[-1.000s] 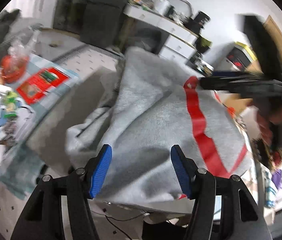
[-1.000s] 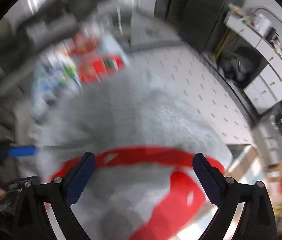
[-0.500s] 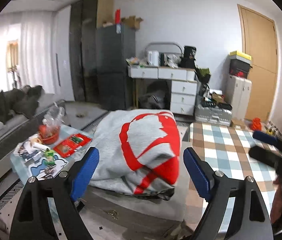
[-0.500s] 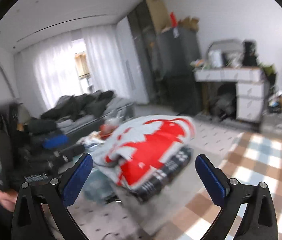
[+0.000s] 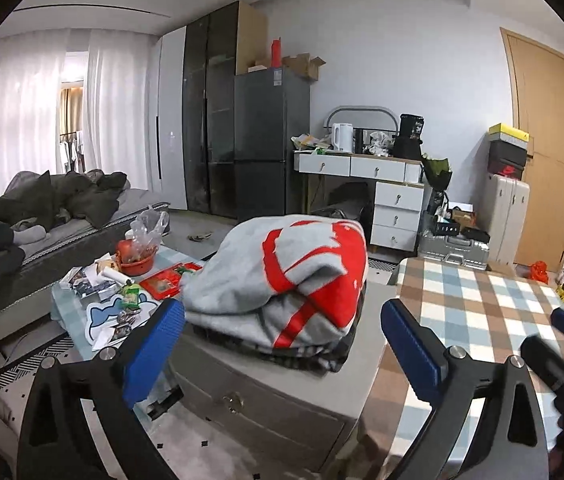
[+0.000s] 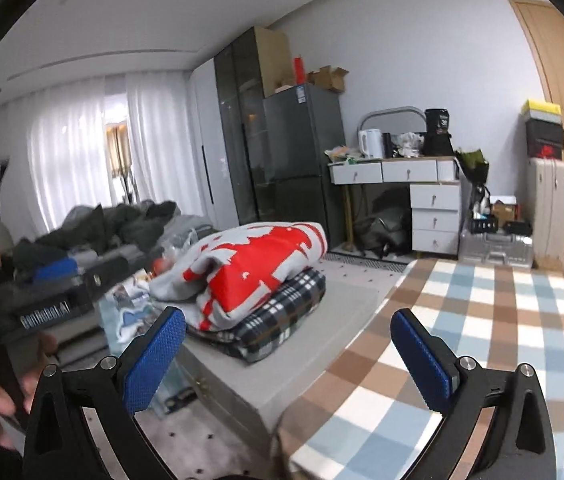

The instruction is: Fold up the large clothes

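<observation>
Standing wide apart with nothing between its blue pads, the left tool [image 5: 282, 344] has just been opening its jaws, and the right tool [image 6: 287, 354] is spread just as wide and equally empty. A second ago both views were filled with grey and red cloth at close range; now both look across the room, so the release is done and the hands have drawn back. At twelve o'clock from the left tool lies the grey and red sweatshirt [image 5: 293, 276], folded into a thick bundle on top of a folded dark plaid garment [image 6: 282, 316], the pair stacked on the grey worktop [image 6: 341, 304]. By my reading this garment is finished and stacked, and the next step calls for fetching another large piece. The stack sits toward the worktop's ten o'clock side, with its near edge close to the front lip above the drawer; bare grey surface remains at two o'clock. Just beside it, at nine o'clock, a low glass table [image 5: 66, 300] crowded with snack packets and a red bowl [image 5: 136, 266] leaves little clearance on that side. From three o'clock round to the near side the checked cloth surface [image 6: 481, 320] spreads open and bare, giving the freest room for laying out cloth.
</observation>
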A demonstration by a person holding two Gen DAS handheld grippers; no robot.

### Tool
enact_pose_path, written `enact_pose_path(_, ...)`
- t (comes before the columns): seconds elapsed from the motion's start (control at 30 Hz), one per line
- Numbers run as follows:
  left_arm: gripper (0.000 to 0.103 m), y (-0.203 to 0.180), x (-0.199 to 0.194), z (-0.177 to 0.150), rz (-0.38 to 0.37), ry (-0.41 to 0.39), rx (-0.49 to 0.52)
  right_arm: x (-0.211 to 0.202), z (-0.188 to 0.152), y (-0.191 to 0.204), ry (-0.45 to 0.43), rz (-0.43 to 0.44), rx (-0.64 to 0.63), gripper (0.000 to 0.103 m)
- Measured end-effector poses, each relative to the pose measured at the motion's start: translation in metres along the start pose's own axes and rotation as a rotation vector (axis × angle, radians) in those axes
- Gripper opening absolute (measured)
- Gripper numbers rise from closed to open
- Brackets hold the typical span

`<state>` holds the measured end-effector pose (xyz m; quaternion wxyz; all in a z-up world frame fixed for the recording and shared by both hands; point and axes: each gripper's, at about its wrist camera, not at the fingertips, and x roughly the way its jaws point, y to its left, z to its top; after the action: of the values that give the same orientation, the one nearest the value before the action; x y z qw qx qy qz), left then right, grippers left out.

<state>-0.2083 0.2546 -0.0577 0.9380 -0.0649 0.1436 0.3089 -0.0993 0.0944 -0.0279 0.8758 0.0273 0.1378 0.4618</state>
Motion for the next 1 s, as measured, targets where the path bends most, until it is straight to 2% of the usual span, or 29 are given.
enact_pose_path(0.2,0.097,0.012,0.005,-0.003,-0.057,0.017,-0.039,-0.008,-0.001,0.018,-0.036,0.003,-0.021,0.103)
enact_pose_path(0.5,0.097,0.008,0.004,-0.001,-0.098,-0.013,-0.022,-0.003,-0.01,0.036,-0.032,0.007,-0.019,0.103)
enact_pose_path(0.63,0.097,0.008,0.003,-0.005,-0.114,-0.014,-0.015,-0.003,-0.014,0.041,-0.045,-0.02,-0.033,0.103)
enact_pose_path(0.8,0.097,0.005,0.002,-0.006,-0.112,-0.011,0.016,-0.006,-0.018,0.041,-0.057,-0.024,-0.006,0.103)
enact_pose_path(1.0,0.097,0.005,0.0,-0.006,-0.102,-0.01,-0.002,-0.01,-0.02,0.042,-0.063,-0.018,-0.022,0.103)
